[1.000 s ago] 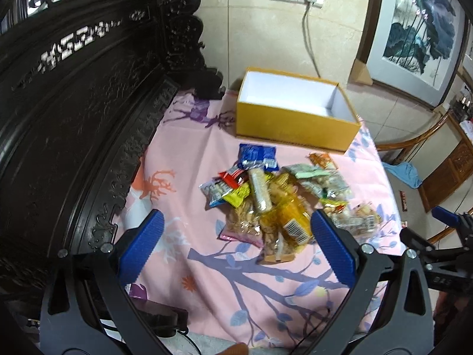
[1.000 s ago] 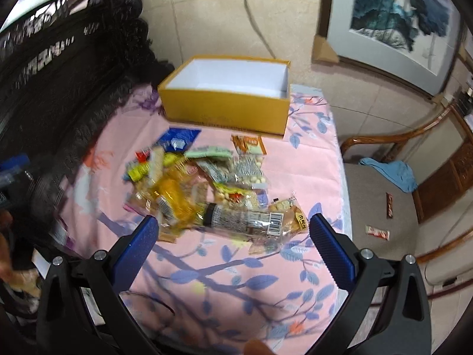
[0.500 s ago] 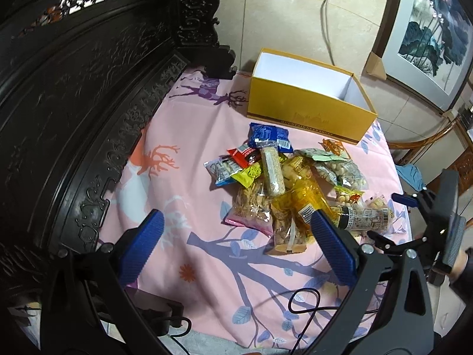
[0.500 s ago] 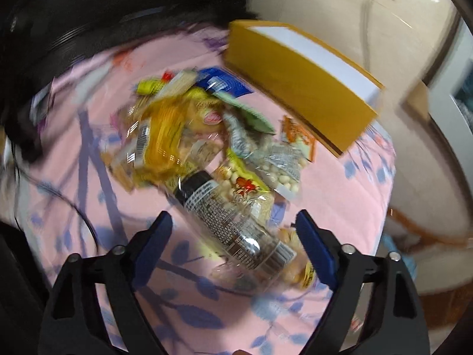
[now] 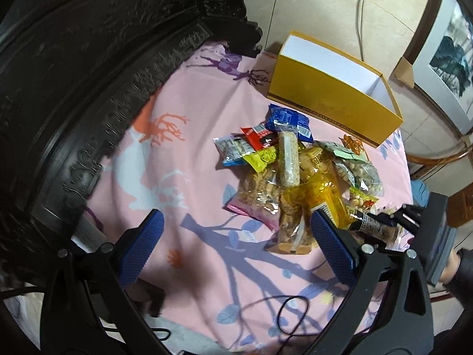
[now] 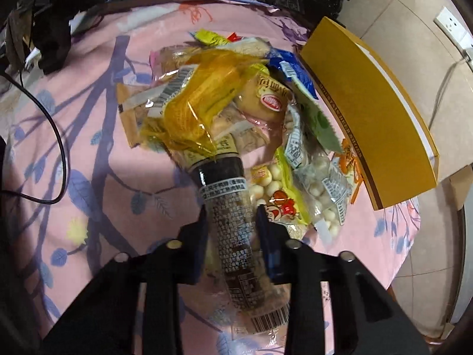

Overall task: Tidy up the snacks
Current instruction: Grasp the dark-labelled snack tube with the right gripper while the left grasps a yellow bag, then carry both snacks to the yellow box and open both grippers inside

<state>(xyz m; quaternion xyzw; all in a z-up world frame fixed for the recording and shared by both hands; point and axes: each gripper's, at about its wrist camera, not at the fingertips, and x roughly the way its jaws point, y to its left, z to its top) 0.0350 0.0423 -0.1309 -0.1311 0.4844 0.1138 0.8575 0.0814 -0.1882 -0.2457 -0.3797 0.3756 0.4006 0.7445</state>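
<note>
The step in hand is the first pick from the pile: the right gripper (image 6: pixel 232 222) has its two fingers pressed in on either side of a long dark snack pack (image 6: pixel 233 230) printed with small text and a barcode, pinching it about mid-length at the near right edge of the heap. Its far end appears to sit under a crinkled yellow bag (image 6: pixel 201 100), though the fisheye bend makes it hard to say whether that bag rests on it or only overlaps it in view. The left gripper (image 5: pixel 236 254) hangs above the pink patterned cloth (image 5: pixel 165 177) near the left side of the pile, its blue pads spread wide and holding nothing. The rest of the snacks (image 5: pixel 289 171) lie heaped in the middle of the cloth: a blue packet, a red one, a pale cereal bar, clear bags of round white pieces. The yellow box (image 5: pixel 334 100) stands open at the far side, just beyond the heap, and from the left wrist view its white inside shows nothing in it, so the sorting looks barely begun. The next move probably calls for lifting the dark pack straight up and drawing it back toward the near side so the yellow bag slides off rather than dragging along, then carrying it over the heap to the box. A black cable (image 6: pixel 56 148) loops on the cloth at the near left, well clear of that path.
</note>
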